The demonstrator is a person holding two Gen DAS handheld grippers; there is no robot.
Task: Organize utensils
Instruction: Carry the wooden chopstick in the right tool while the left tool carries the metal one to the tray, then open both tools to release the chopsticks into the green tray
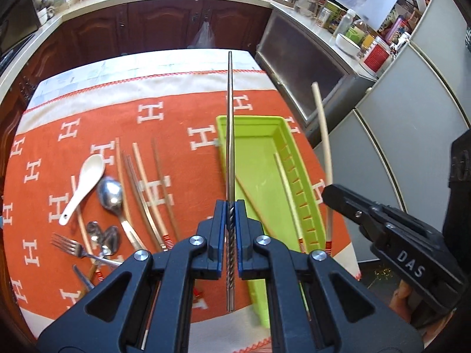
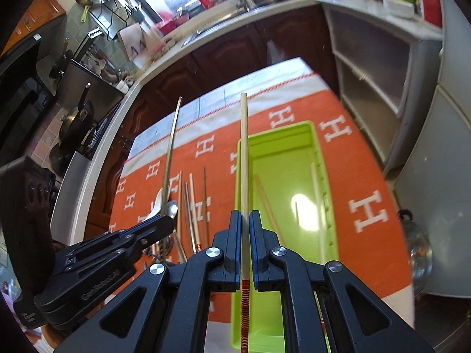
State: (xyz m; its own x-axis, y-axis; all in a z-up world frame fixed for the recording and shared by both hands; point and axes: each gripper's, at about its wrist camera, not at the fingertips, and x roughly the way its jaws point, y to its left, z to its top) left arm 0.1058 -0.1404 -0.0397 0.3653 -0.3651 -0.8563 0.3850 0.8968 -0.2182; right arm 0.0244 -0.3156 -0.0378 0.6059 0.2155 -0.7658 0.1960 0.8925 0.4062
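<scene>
My left gripper [image 1: 230,229] is shut on a metal chopstick [image 1: 230,135] that points away from me, above the left rim of a green tray [image 1: 253,161]. My right gripper [image 2: 245,235] is shut on a wooden chopstick [image 2: 244,153] with a red-banded end, held over the green tray [image 2: 282,158]. Two wooden chopsticks [image 1: 287,197] lie inside the tray. Left of the tray on the orange cloth lie several chopsticks [image 1: 141,188], a white ceramic spoon [image 1: 85,182], metal spoons [image 1: 110,195] and a fork [image 1: 70,245]. The right gripper also shows in the left wrist view [image 1: 331,195].
The orange cloth [image 1: 164,108] covers a small table whose right edge is close to the tray. Dark wooden cabinets [image 1: 153,26] and a crowded countertop [image 1: 347,23] stand behind. Grey cupboard doors [image 1: 412,123] are to the right.
</scene>
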